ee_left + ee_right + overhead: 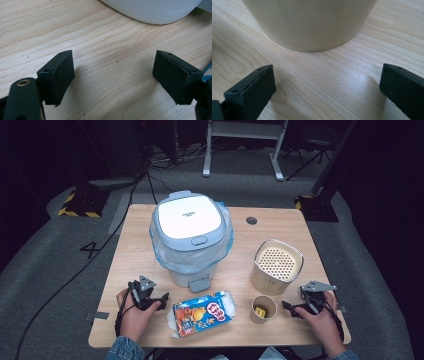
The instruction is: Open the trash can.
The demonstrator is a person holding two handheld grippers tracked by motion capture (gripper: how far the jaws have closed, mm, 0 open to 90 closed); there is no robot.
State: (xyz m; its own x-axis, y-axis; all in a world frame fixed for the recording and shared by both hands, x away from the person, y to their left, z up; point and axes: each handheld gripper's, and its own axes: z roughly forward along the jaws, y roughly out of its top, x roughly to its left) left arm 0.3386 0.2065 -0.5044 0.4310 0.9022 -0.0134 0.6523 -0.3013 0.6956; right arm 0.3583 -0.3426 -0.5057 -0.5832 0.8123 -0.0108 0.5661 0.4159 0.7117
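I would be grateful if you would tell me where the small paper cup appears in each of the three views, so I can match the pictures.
High view: the paper cup stands near the table's front edge, right of centre, just left of the right gripper.
Left gripper view: the cup is not in it.
Right gripper view: the cup's lower wall spans the top, straight ahead of the open jaws, apart from them.
Shared landmark: the light wooden table.

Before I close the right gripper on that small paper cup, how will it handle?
The paper cup looks thin-walled and light, so a hard squeeze would probably dent it. It stands upright, open-topped, with something yellow inside; tilting may spill that. The open right gripper sits beside it, so a nudge could likely slide or tip it.
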